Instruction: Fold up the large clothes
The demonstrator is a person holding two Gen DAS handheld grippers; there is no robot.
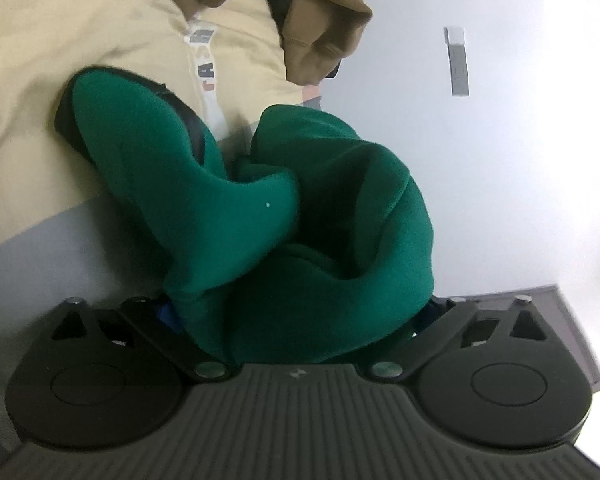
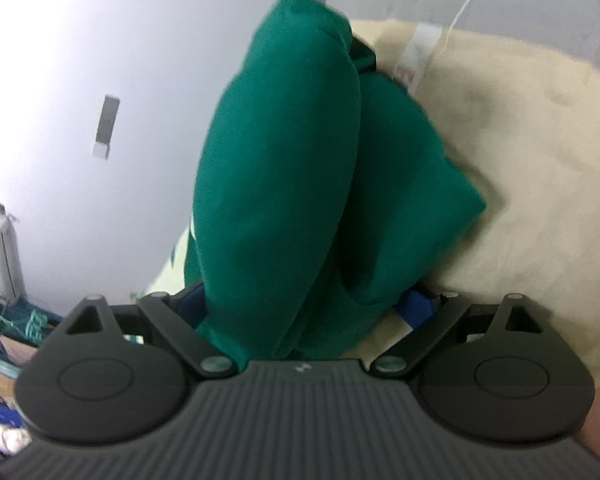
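Bunched green fleece garment [image 1: 300,220], dark-trimmed, in thick rumpled folds against a cream garment [image 1: 60,60].

A plain green garment [image 1: 300,220], a cream one [image 1: 60,60], a tan one [image 1: 324,12].

Garment: we see a green fleece garment [image 1: 300,232] bunched in folds, dark trim along its far edge.
Left gripper [image 1: 300,316]: our jaws stand wide, green fabric piled between them; whether the pads press it we cannot tell.
Behind: a cream garment [image 1: 60,80] with printed letters, a tan garment [image 1: 324,16] on top.
Surface: pale grey table [image 1: 500,160].
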